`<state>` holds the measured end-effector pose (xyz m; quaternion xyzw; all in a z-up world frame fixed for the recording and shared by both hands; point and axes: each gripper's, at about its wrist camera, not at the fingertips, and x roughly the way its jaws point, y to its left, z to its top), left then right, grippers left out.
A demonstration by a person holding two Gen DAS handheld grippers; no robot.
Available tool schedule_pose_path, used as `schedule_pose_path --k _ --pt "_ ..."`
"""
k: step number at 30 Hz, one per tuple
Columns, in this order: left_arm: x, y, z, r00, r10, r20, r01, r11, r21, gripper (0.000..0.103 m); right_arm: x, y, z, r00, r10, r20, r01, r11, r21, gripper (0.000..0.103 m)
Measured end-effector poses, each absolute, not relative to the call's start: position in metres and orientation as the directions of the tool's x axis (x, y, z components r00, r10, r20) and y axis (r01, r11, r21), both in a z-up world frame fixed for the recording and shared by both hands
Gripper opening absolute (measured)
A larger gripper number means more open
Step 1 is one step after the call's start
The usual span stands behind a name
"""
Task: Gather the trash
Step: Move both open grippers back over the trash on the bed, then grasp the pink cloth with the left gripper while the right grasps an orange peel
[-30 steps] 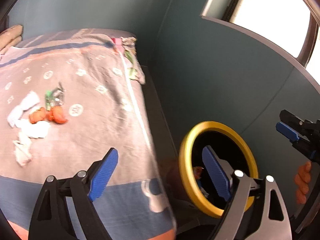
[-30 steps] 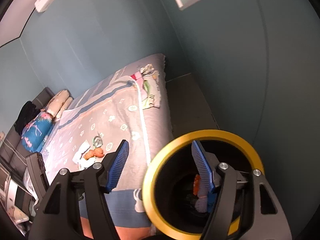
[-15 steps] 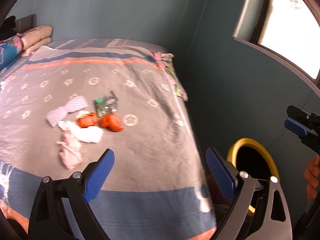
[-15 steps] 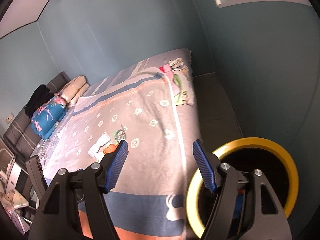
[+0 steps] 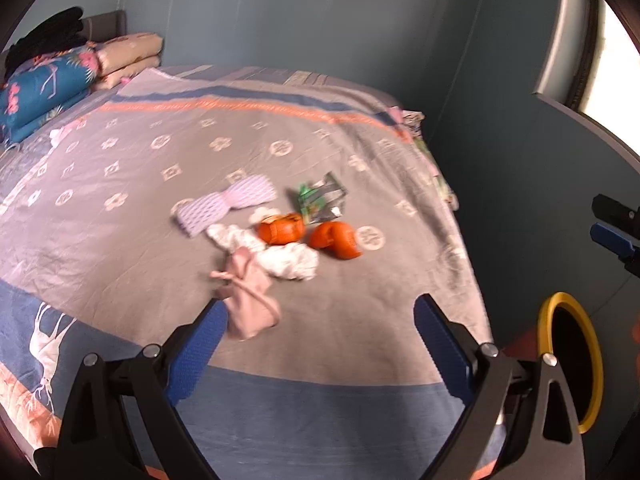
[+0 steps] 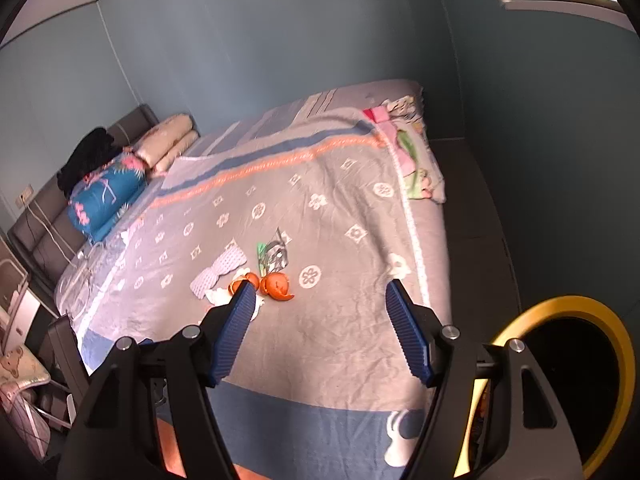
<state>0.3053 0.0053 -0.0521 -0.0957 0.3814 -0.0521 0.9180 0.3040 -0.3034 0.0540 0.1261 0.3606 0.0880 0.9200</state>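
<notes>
Trash lies in a cluster on the bed: two orange peels [image 5: 334, 239] [image 6: 276, 285], a green and silver wrapper [image 5: 320, 198] [image 6: 273, 255], a white foam net [image 5: 226, 204] [image 6: 218, 270], white crumpled tissue [image 5: 290, 261] and a pinkish crumpled piece [image 5: 248, 300]. A black bin with a yellow rim [image 5: 570, 360] [image 6: 568, 384] stands on the floor right of the bed. My left gripper [image 5: 316, 344] is open and empty above the bed's near edge, close to the pinkish piece. My right gripper [image 6: 320, 328] is open and empty, farther back, and shows at the right edge of the left wrist view [image 5: 612, 236].
The grey patterned blanket [image 5: 160, 184] covers the bed. Folded quilts and pillows [image 5: 52, 80] [image 6: 108, 188] lie at the head. Folded clothes [image 6: 412, 160] lie at the bed's far right edge. A blue-grey wall and dark floor [image 6: 472, 216] run along the right side.
Both grippers swung left, away from the bin and toward the bed. The trash cluster is now centred and nearer in the left wrist view. Both stayed open.
</notes>
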Motion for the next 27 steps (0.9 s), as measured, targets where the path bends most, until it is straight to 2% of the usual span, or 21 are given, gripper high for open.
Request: schedule_pose_path --k 14,27 --pt "0.335 0.049 -0.108 0.647 -0.143 -0.749 -0.084 0.963 -0.257 0.091 0.376 -0.227 0.001 0.632 0.27 -0.726 -0.126 0.961 0.248 0.065" --pt "0.364 0.06 -0.142 0.605 -0.106 -0.789 -0.137 0.962 -0.235 0.091 0.441 -0.181 -0.069 0.529 0.253 -0.81 -0.14 0.967 0.211 0.065"
